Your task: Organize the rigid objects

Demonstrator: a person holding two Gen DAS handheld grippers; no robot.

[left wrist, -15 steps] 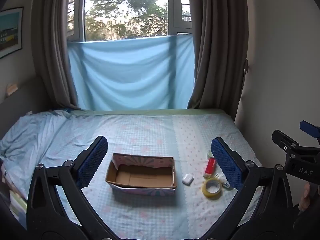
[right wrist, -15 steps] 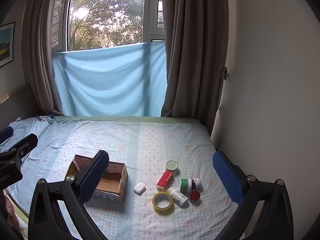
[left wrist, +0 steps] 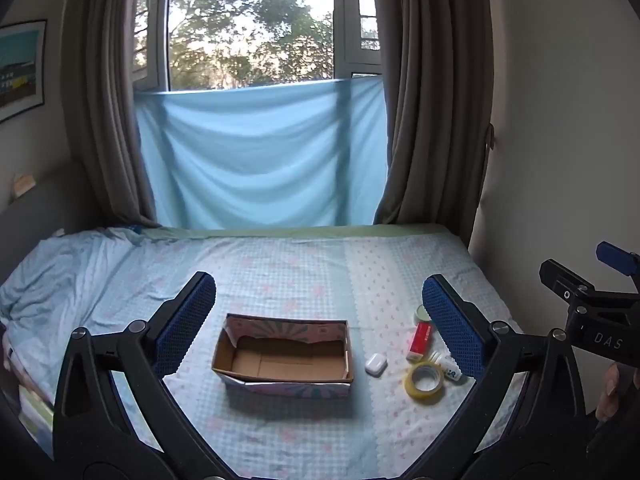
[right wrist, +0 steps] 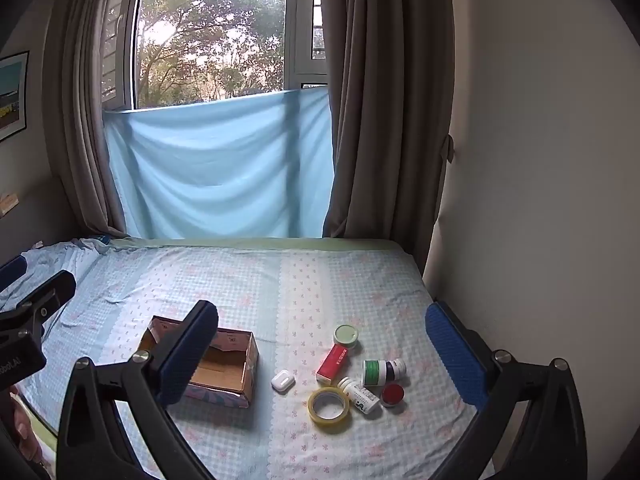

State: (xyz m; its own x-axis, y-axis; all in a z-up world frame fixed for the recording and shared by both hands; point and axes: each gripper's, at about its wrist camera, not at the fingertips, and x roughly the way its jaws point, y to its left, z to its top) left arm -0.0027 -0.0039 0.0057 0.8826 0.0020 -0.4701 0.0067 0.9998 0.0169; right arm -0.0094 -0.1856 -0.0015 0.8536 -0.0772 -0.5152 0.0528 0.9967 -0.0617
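Pre-pick: both grippers, left and right, agape and empty; next, reach earbud case for cardboard box.

The bedsheet is pale blue check with small pink flowers and a paler lengthwise band. The box is brown card inside, its outer walls printed pink and blue. The earbud case is white. The tape roll is translucent yellow. The carton is red with a white end. One jar lid is pale green, another cap red. Gripper pads are dark blue, their frames black. The cloth is light blue, the curtains grey-brown.
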